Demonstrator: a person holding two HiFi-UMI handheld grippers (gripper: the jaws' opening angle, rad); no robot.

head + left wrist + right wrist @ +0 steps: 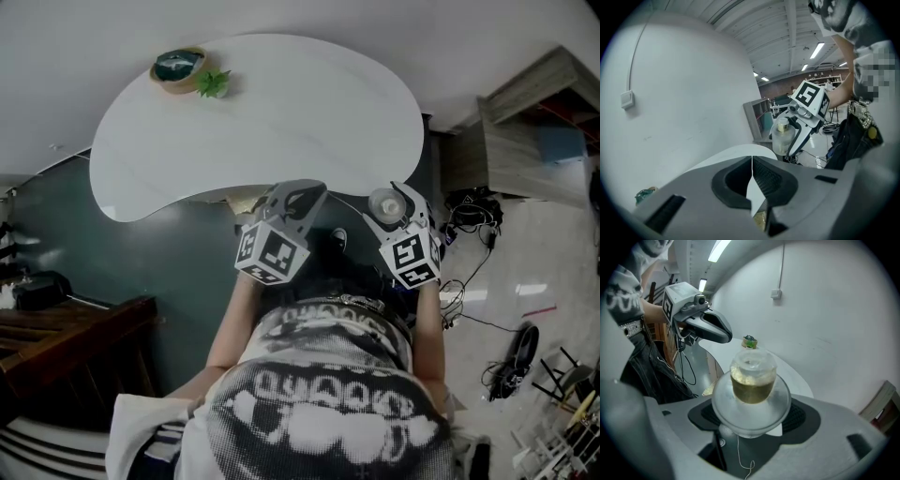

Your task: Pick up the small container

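Observation:
The small container (752, 380) is a frosted, round jar with a gold neck and a pale cap. It sits between the pads of my right gripper (752, 414), which is shut on its wide body. In the head view the container (385, 202) is off the table, near the white table's (253, 112) near right edge. My left gripper (298, 199) hangs beside it to the left, close to the person's body. Its jaws meet with nothing between them (752, 182). The left gripper view shows the container (782, 136) held in the right gripper (802, 123).
A round bowl (178, 67) and a small green plant (214, 84) stand at the table's far left edge. A dark wooden bench (75, 328) is at the left. Grey shelving (525, 141) and floor cables (469, 217) are at the right.

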